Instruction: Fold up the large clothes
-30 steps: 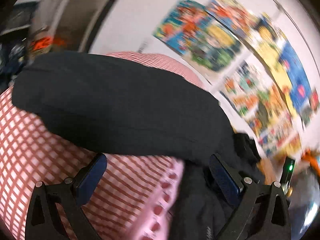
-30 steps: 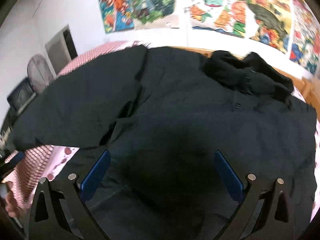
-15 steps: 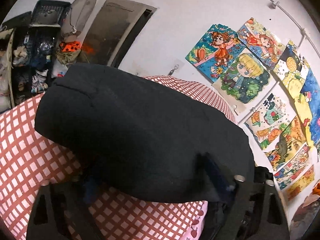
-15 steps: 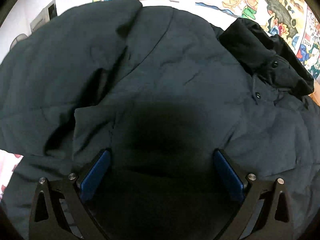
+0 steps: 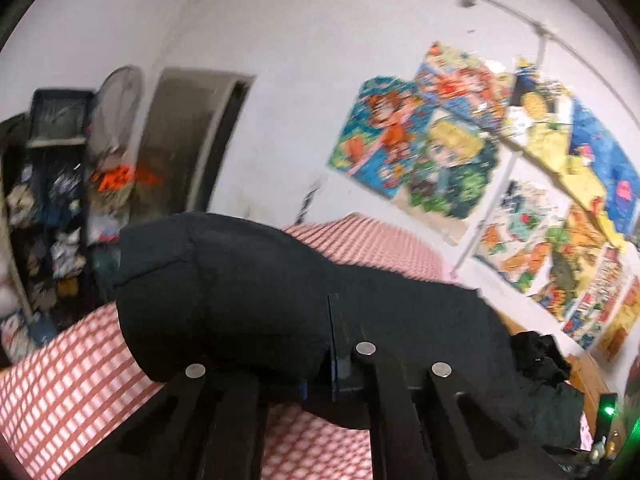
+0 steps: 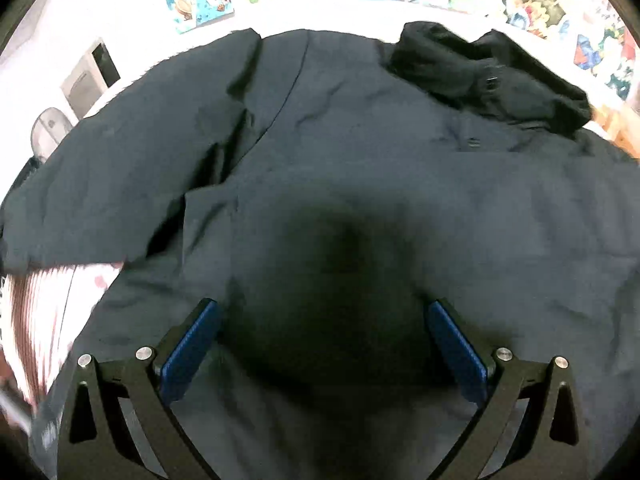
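Since the earlier frames, the left gripper [image 5: 320, 376] has gone from spread fingers to pinched together on the dark sleeve [image 5: 248, 292] of the coat, and the sleeve now rides raised above the bed [image 5: 60, 392] with its red-checked sheet. In the left wrist view the sleeve bulges over the clamped fingers and runs right toward the black hood [image 5: 540, 356] near the bed's far right edge; posters [image 5: 440, 152] cover the wall behind.

In the right wrist view the right gripper [image 6: 324, 344] hovers with its blue pads [image 6: 188, 352] wide apart, holding nothing, above the coat [image 6: 400, 168] spread across the bed. The hood [image 6: 488, 76] lies at the far edge, and the sleeve [image 6: 120, 168] stretches toward the left edge.
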Tool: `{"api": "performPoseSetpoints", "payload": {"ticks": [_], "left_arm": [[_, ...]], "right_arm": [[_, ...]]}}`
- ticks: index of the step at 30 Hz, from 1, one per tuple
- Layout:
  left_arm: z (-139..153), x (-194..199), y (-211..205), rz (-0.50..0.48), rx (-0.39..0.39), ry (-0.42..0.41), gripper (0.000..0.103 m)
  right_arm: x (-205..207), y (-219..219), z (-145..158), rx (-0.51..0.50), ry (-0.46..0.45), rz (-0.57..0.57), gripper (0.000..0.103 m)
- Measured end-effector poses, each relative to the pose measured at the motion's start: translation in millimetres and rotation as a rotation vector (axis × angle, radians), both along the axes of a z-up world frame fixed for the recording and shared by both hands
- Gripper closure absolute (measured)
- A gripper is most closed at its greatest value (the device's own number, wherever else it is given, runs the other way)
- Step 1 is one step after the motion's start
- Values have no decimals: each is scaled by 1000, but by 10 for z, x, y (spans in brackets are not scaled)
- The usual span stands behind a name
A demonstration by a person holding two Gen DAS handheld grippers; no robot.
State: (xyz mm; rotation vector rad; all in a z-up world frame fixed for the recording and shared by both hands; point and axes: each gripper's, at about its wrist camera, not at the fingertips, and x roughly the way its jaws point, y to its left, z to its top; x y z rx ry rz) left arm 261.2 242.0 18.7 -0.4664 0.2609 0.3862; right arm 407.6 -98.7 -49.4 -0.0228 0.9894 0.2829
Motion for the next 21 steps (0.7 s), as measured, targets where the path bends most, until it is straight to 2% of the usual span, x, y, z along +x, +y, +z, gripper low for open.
{"api": "performPoseSetpoints", "payload": {"ticks": [2,6,11,12,15,17,21], "left_arm": [[219,53,-131,-62,53,-30,96],[794,253,-727,-246,251,-30,96],[1090,477,-1600,-426,365,2,96],[1113,511,-1791,-483,378,3,96],[1084,592,-2311,-643,409,7,96],[1000,639,-2620,-720,436,17,96],[756,753,-3239,-859,483,62,96]], "right_arm": [[-179,-153,85,-7,-18,7,1],[-504,-643,272,-31,-76,-18,1],[-666,-1329,393,-79,-165,-127,1],[-567,-1481,362,-67,-166,-145,1],[-619,-1809,325,-9,-170,-206,1],[-671,-2020,281,32,-175,-239,1],[-674,-2284,159,51,-187,-286,1]]}}
